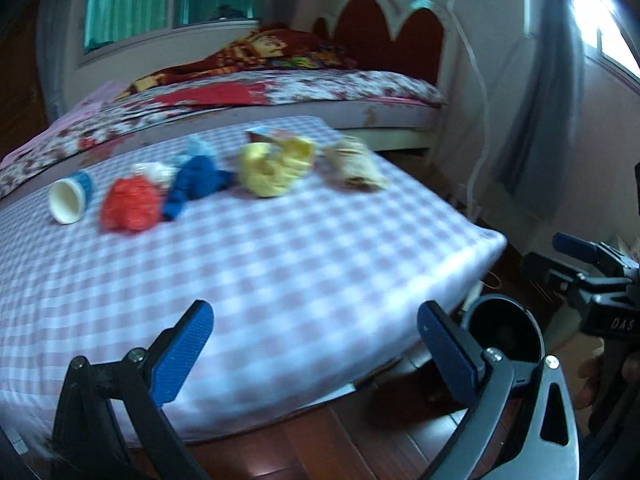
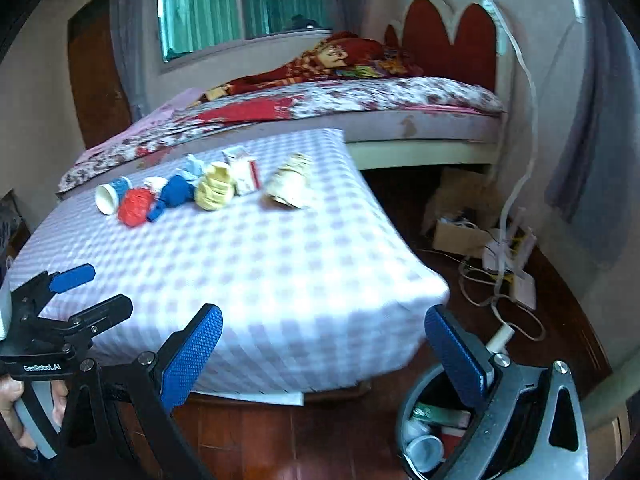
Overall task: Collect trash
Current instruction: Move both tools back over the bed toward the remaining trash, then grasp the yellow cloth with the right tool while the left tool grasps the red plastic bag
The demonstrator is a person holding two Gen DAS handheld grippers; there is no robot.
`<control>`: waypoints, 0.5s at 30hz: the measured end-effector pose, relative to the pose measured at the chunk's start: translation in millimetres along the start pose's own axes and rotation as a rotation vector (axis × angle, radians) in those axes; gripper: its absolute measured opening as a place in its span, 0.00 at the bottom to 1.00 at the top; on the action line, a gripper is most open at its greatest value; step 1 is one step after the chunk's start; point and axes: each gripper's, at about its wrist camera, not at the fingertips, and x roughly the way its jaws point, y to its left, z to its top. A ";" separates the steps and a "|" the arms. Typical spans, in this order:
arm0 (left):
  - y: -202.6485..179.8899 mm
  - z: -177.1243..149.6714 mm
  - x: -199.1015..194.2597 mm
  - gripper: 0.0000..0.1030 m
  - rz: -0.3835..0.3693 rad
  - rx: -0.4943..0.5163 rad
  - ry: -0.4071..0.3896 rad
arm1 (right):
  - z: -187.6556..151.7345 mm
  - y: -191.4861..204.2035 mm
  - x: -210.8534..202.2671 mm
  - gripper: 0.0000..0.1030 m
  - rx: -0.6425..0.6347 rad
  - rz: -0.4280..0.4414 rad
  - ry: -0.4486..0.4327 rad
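Both your claws are spread wide and hold nothing: the left claw [image 1: 316,344] and the right claw [image 2: 324,348] hang over the near edge of the checked surface [image 2: 280,280]. The trash sits in a row at the far side: a paper cup [image 2: 107,198], a red wad [image 2: 135,207], a blue wad [image 2: 172,194], a yellow wad [image 2: 214,191], a small carton [image 2: 245,174] and a brown wrapper [image 2: 291,184]. I think you are between pieces, so next reach far across, pinch one piece, and drop it in the bin [image 2: 424,432] on the floor under your right claw.

Motion-blurred trash [image 1: 208,184]; bin [image 2: 424,440] partly hidden
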 end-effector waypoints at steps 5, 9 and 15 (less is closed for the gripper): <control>51.3 2.3 0.2 0.97 0.076 -0.061 -0.001 | 23.1 26.5 20.9 0.99 -0.017 0.023 0.015; 89.0 10.1 1.4 0.96 0.113 -0.121 -0.010 | 47.1 51.6 42.1 0.99 -0.041 0.061 0.001; 144.9 26.3 19.5 0.91 0.152 -0.227 -0.004 | 80.4 93.9 85.3 0.99 -0.082 0.116 0.017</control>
